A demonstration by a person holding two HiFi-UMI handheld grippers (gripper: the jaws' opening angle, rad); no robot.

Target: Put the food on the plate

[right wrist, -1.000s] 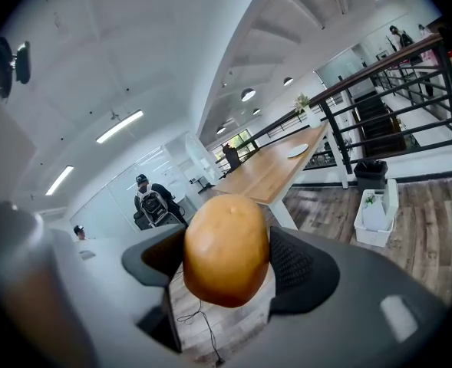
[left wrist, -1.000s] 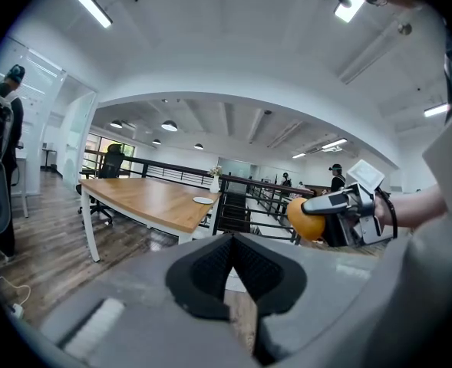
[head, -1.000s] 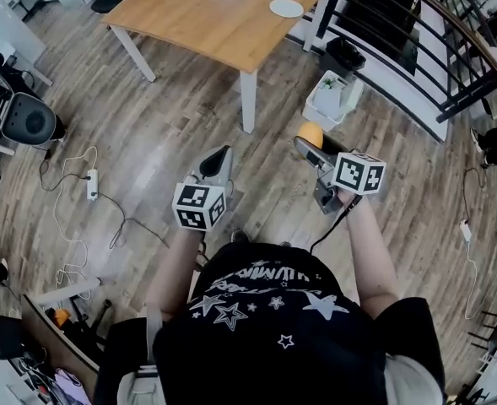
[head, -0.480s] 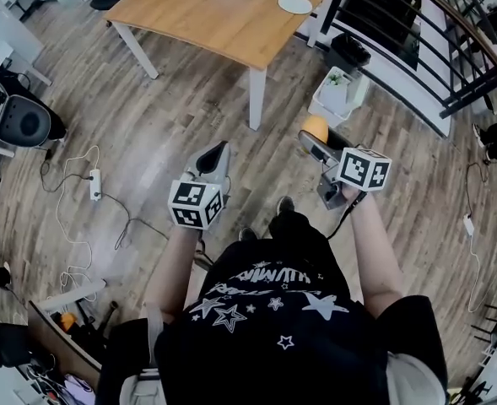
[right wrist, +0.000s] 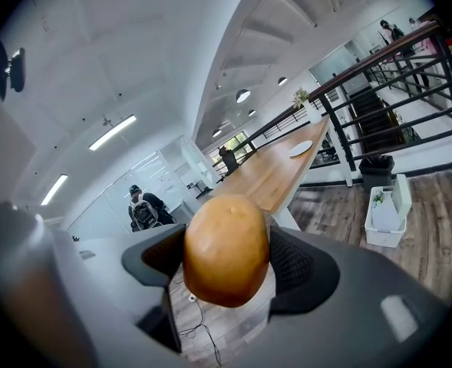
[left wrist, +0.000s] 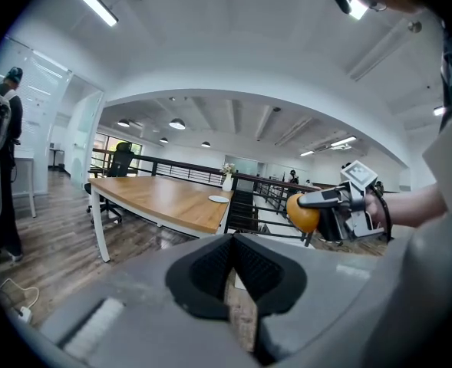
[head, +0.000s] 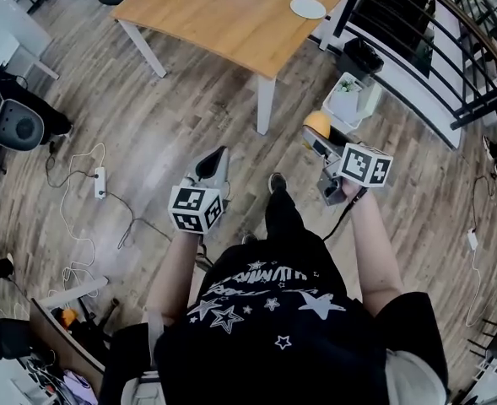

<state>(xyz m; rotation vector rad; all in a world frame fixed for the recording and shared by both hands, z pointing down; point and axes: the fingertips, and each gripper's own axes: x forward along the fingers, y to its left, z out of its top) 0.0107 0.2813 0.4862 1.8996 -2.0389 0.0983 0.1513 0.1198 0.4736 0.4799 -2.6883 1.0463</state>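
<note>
Orange-brown food [right wrist: 226, 251]: a round lump pinched between the pads of the right claw [head: 320, 139], which press on both its sides.
Loaded right claw: spread wide around the food, held in the air over the floor [head: 172, 116] and aimed toward the table [head: 223, 15].
Empty left claw [left wrist: 232, 271]: pads pressed together with nothing between them, held level with the right one and apart from it.
White bin [head: 347, 101]: on the floor near a table leg, just past the food in the head view.
Wooden table: pale top on white legs, ahead of both claws.
White plate [head: 307, 8]: near the table's far edge, well apart from the food.
Black railing [head: 417, 49]: runs along the table's right side.
Plank floor: a white power strip [head: 100, 182] with its cable lies off to the left.
</note>
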